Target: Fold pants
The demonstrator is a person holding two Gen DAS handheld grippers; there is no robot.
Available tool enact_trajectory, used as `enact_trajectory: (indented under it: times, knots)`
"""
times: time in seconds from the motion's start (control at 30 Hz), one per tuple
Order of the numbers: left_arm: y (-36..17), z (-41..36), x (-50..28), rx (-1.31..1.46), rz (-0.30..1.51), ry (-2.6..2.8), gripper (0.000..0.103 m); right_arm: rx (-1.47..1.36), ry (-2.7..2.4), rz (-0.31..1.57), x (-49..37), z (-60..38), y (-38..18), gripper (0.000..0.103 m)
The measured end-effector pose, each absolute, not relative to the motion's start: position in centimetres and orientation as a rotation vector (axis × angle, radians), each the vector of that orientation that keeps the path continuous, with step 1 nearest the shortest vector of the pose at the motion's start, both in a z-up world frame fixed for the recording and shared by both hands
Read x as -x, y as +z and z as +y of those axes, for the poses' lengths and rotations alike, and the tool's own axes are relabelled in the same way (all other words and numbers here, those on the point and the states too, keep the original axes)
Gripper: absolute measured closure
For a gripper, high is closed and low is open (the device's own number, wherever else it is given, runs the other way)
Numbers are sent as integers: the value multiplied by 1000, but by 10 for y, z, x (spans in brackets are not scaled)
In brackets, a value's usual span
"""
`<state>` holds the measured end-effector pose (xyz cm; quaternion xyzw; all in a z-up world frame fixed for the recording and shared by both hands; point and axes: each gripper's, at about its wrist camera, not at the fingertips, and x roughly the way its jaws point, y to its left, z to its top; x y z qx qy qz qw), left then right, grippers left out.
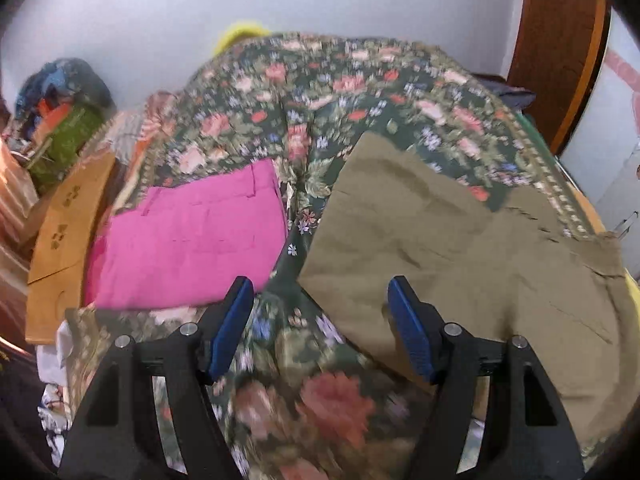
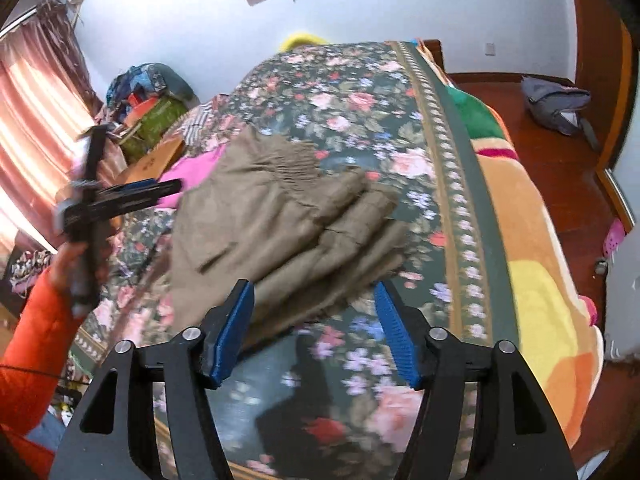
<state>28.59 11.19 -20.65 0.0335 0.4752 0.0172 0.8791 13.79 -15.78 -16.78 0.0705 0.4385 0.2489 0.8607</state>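
Olive-brown pants (image 1: 460, 240) lie folded on the floral bedspread (image 1: 304, 360); in the right wrist view the pants (image 2: 288, 232) sit mid-bed with stacked leg folds toward me. My left gripper (image 1: 320, 292) is open and empty, hovering over the bedspread just left of the pants' near edge. It also shows in the right wrist view (image 2: 120, 196), held by a hand in an orange sleeve. My right gripper (image 2: 314, 296) is open and empty, its jaws straddling the pants' near folded edge.
Folded pink pants (image 1: 188, 236) lie left of the olive ones. A cardboard box (image 1: 64, 236) and clutter (image 1: 60, 120) sit at the bed's left. A colourful blanket (image 2: 532, 280) hangs off the right edge. A grey bag (image 2: 556, 104) lies on the wooden floor.
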Motion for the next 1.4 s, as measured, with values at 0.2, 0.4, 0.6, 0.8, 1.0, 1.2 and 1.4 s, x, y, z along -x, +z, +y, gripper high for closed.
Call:
enact_trajectory:
  times: [0.2,0.4,0.6,0.8,1.0,1.2,1.4]
  knots:
    - [-247,127,-299,-39,1095,-35,33,-135,579,987,-139,-121,-188,41]
    - [-257,145,-274,11,1066,-27,33,-94,563,1035,-150,-121,-205,39]
    - [-261,161,-249,24,1063,14,32,-30,540,1026,-167,-120,-206,39]
    - [-264,174,-215,73,1081,90,32,69,531,998,-192,-111,-210,39]
    - [-262,180,-184,166,1073,128,33,136,528,991,-227,-101,-219,39]
    - [-233,191,-177,173,1016,168,34,198,527,979,-235,-95,-212,39]
    - [-206,203,-222,170,964,112,34,183,561,917,-235,-90,-189,37]
